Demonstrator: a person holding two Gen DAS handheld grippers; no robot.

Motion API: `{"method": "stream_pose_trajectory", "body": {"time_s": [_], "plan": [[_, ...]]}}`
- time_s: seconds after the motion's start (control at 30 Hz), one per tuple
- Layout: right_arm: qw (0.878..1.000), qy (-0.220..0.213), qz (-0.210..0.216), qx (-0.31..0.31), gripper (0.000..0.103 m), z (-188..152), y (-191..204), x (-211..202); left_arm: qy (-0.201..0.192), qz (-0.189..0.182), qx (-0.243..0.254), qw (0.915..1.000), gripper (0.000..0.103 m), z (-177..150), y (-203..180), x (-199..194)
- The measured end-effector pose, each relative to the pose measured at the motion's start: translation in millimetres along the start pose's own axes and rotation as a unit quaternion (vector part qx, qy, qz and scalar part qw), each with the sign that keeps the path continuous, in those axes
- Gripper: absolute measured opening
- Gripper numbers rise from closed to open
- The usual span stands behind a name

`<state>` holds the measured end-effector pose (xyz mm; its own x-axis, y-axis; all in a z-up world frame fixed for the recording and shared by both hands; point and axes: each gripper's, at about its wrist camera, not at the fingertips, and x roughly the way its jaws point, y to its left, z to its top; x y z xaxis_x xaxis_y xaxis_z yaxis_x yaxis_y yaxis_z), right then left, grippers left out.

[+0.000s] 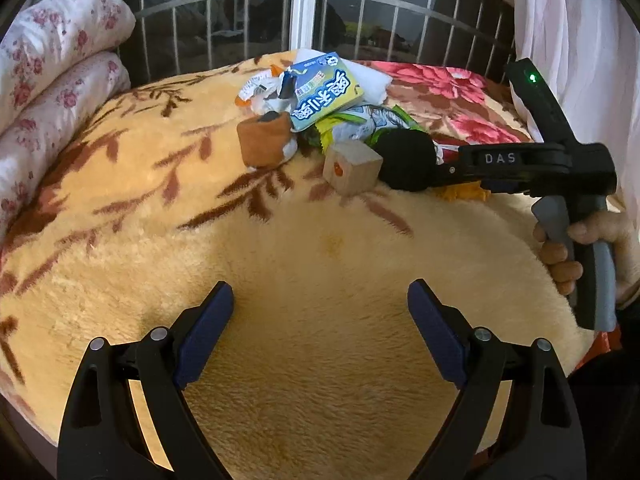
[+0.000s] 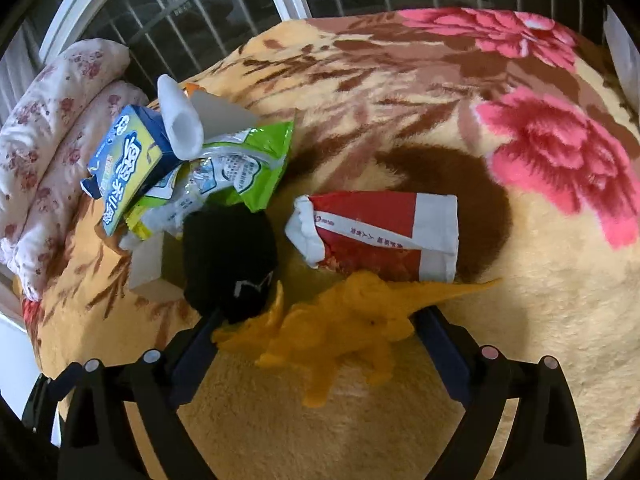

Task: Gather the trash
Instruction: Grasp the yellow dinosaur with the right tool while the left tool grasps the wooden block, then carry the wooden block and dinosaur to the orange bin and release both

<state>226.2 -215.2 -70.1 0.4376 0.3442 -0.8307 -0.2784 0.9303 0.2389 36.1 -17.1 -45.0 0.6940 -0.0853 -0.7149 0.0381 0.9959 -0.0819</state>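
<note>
A bed covered by one plush yellow blanket with brown leaf print and pink-red flowers carries everything. Behind it runs a barred window, and at the left edge lies one rolled quilt, white with small pink flowers. A pale curtain hangs at the right, seen only from the left wrist.

The trash sits in a loose heap near the window side of the bed. Counted: one red-and-white paper bag lying flat, well shown in the right wrist view but almost hidden from the left; one crumpled green-and-white wrapper; one blue-and-yellow carton propped on the wrapper; one white paper tube leaning on the carton.

Mixed in are things that crowd the heap: one black sock ball touching the wrapper, one wooden block just beside it, one orange toy dinosaur, and one brown stuffed pouch that only the left wrist view shows clearly.

The left gripper hovers over bare blanket, its fingers spread wide with nothing between them, well apart from the heap. The right gripper is held by a hand at the heap's near edge; its fingers also stand wide apart, and the dinosaur lies between them, hiding the tips, so whether either pad touches the toy cannot be told.
</note>
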Motion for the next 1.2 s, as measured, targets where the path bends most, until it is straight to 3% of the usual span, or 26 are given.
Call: {"method": "stream_pose_trajectory", "body": {"time_s": [0.1, 0.37, 0.53, 0.77, 0.87, 1.0, 1.1, 1.17, 1.2], "plan": [[1.0, -0.008, -0.001, -0.017, 0.08, -5, 5, -4, -0.004, -0.003, -0.002, 1.0, 0.087, -1, 0, -2], [0.997, -0.066, 0.008, -0.031, 0.079, -41, 3, -50, -0.011, -0.005, 0.005, 0.9999, 0.087, -3, -1, -5], [0.993, -0.115, 0.017, -0.031, 0.079, -67, -8, -95, -0.002, -0.025, -0.015, 0.9996, 0.087, 17, -4, 3], [0.987, -0.154, 0.019, -0.029, 0.08, -96, -30, -133, 0.039, 0.032, -0.03, 0.9983, 0.087, 64, -29, 56], [0.987, -0.159, 0.013, -0.034, 0.08, -104, -38, -136, 0.061, 0.08, -0.052, 0.9936, 0.087, 78, -31, 83], [0.986, -0.164, 0.018, -0.036, 0.08, -113, -49, -133, 0.081, 0.1, -0.088, 0.9878, 0.086, 93, -19, 108], [0.986, -0.163, 0.029, -0.03, 0.079, -117, -54, -129, 0.079, 0.093, -0.117, 0.9855, 0.071, 93, -6, 110], [0.986, -0.161, 0.032, -0.029, 0.079, -120, -55, -128, 0.064, 0.069, -0.117, 0.9887, 0.04, 91, -5, 103], [0.986, -0.16, 0.032, -0.03, 0.079, -122, -54, -128, 0.062, 0.05, -0.114, 0.9903, 0.04, 89, -6, 100]]}}
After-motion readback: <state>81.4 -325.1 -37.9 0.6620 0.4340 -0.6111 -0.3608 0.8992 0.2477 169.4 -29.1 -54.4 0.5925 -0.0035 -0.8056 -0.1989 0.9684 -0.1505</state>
